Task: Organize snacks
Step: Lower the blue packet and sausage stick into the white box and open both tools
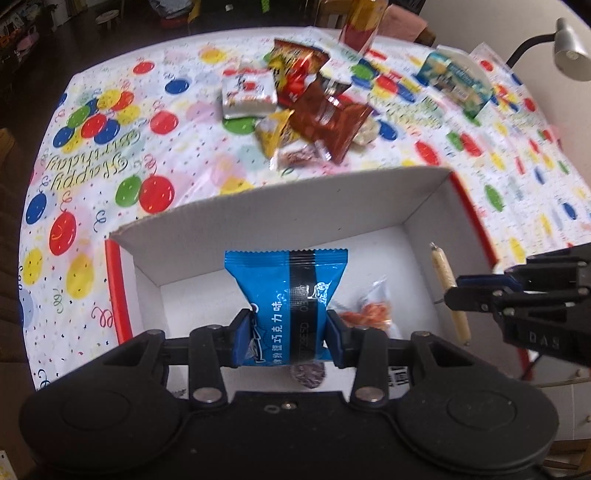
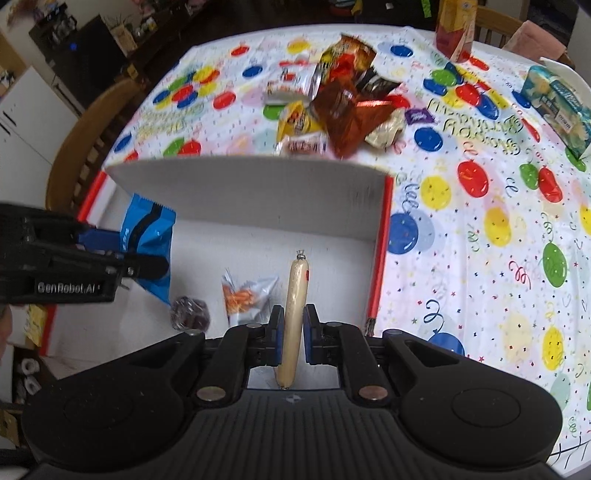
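Observation:
My left gripper (image 1: 290,334) is shut on a blue snack packet (image 1: 284,291) and holds it upright over the open white box with red outer sides (image 1: 258,210). In the right wrist view the same left gripper (image 2: 136,251) and blue packet (image 2: 149,229) hang over the box's left part. My right gripper (image 2: 293,332) is shut on a pale sausage stick (image 2: 295,291), also over the box (image 2: 258,192), near its right wall. From the left wrist view, the right gripper (image 1: 456,290) and sausage stick (image 1: 445,269) show at the right.
On the box floor lie an orange-filled clear packet (image 2: 243,295) and a dark round wrapped snack (image 2: 190,312). A pile of snack bags (image 2: 332,99) sits beyond the box on the balloon tablecloth (image 2: 480,229). A blue-green pack (image 2: 557,103), a tall yellow-red bag (image 2: 454,26) and a wooden chair (image 2: 85,136) border the table.

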